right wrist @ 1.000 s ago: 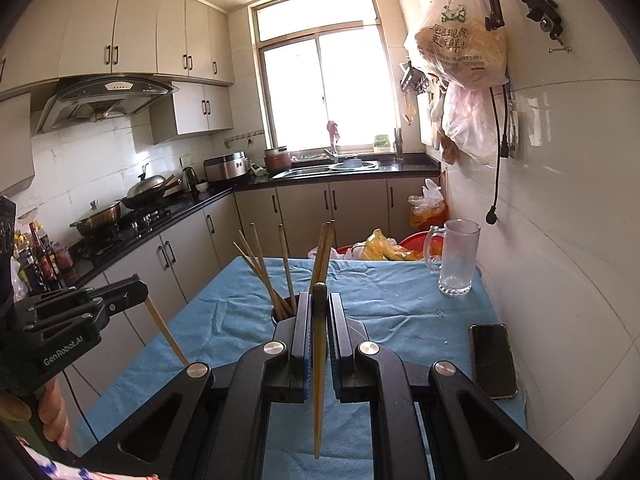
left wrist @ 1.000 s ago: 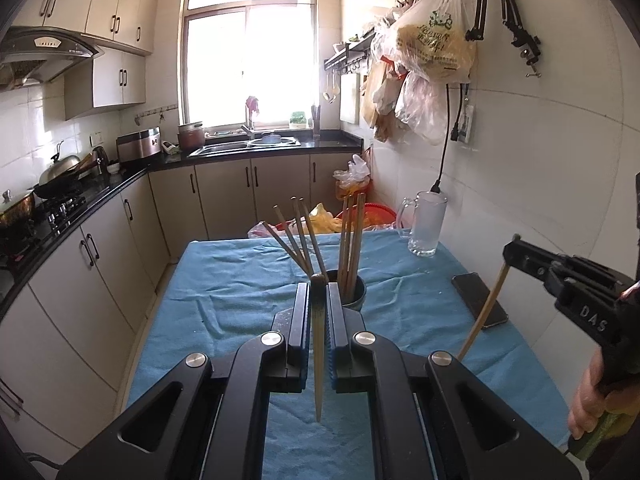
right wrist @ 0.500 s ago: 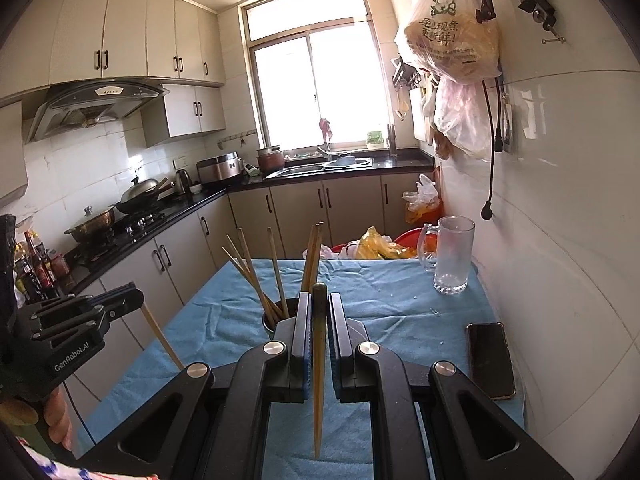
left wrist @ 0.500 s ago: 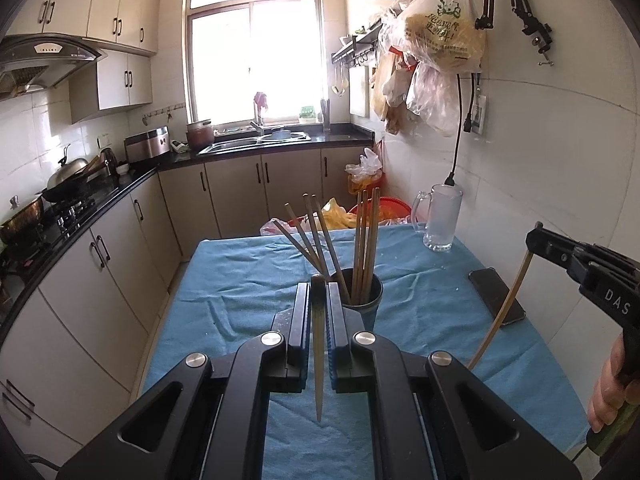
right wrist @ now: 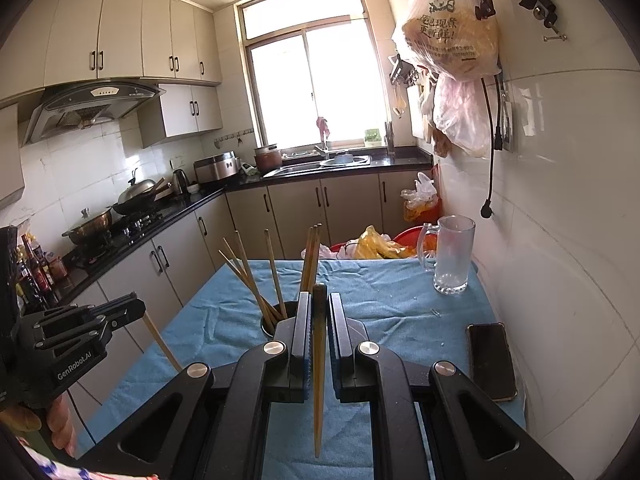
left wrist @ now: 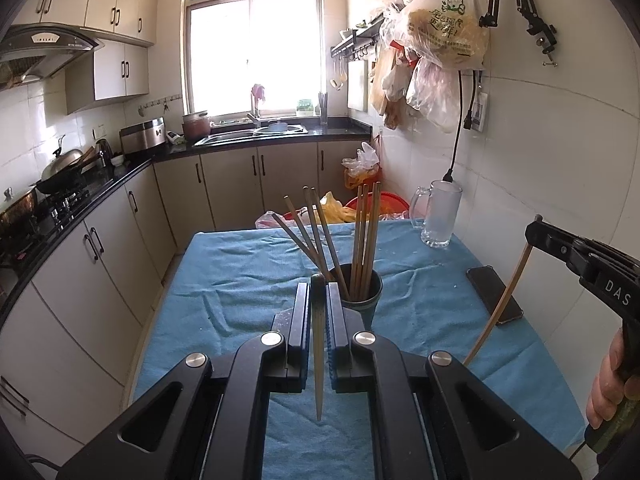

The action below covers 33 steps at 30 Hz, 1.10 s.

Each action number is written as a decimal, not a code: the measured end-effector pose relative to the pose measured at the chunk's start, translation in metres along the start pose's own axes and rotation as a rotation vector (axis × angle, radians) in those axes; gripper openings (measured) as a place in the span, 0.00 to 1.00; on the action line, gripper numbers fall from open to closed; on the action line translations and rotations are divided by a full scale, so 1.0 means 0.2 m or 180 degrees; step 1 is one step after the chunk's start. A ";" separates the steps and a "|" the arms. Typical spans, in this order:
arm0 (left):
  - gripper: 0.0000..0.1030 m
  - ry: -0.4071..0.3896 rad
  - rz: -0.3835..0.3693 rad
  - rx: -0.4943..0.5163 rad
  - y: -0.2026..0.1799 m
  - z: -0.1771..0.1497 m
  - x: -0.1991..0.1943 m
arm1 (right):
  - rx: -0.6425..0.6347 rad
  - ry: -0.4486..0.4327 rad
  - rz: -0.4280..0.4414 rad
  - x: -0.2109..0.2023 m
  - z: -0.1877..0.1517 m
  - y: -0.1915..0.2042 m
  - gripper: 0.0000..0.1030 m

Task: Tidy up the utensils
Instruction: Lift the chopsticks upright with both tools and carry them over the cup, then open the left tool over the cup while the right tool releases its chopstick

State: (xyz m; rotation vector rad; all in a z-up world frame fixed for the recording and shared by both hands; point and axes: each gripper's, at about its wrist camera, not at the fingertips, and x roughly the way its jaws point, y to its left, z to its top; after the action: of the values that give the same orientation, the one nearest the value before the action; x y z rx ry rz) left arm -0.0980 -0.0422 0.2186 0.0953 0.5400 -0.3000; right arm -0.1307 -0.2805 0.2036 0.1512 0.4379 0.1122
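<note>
Left gripper [left wrist: 318,300] jaws clamped, right gripper [right wrist: 319,308] jaws clamped

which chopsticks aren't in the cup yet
Two: one chopstick clamped in the left hand-held gripper, another chopstick in the right hand-held gripper. All the others stand in the dark cup.

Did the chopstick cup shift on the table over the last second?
No. The cup keeps the same spacing from the phone and glass mug.

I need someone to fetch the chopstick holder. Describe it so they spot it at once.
Find the blue cloth covering the table. Near its middle stands a dark round cup bristling with upright chopsticks. The glass mug nearby is empty; the phone lies flat.
</note>
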 end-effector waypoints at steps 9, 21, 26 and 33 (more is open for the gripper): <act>0.06 0.0014 -0.0162 -0.0094 0.03 0.02 -0.01 | -0.0025 0.0013 0.0009 0.04 0.03 0.03 0.08; 0.06 -0.0235 -0.0481 -0.0311 0.14 0.20 -0.14 | -0.0060 -0.0175 0.0036 0.03 0.18 0.06 0.07; 0.06 -0.0377 -0.0511 -0.0317 0.13 0.34 -0.15 | -0.0079 -0.0315 0.0059 0.05 0.29 0.09 0.08; 0.06 -0.0659 -0.0456 -0.0311 0.08 0.53 -0.10 | -0.0004 -0.0464 0.0186 0.16 0.46 0.11 0.08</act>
State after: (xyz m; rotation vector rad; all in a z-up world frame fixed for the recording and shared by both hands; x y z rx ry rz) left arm -0.0567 -0.0407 0.3203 -0.0691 0.3554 -0.4173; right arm -0.0637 -0.2657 0.2765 0.1697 0.2879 0.1577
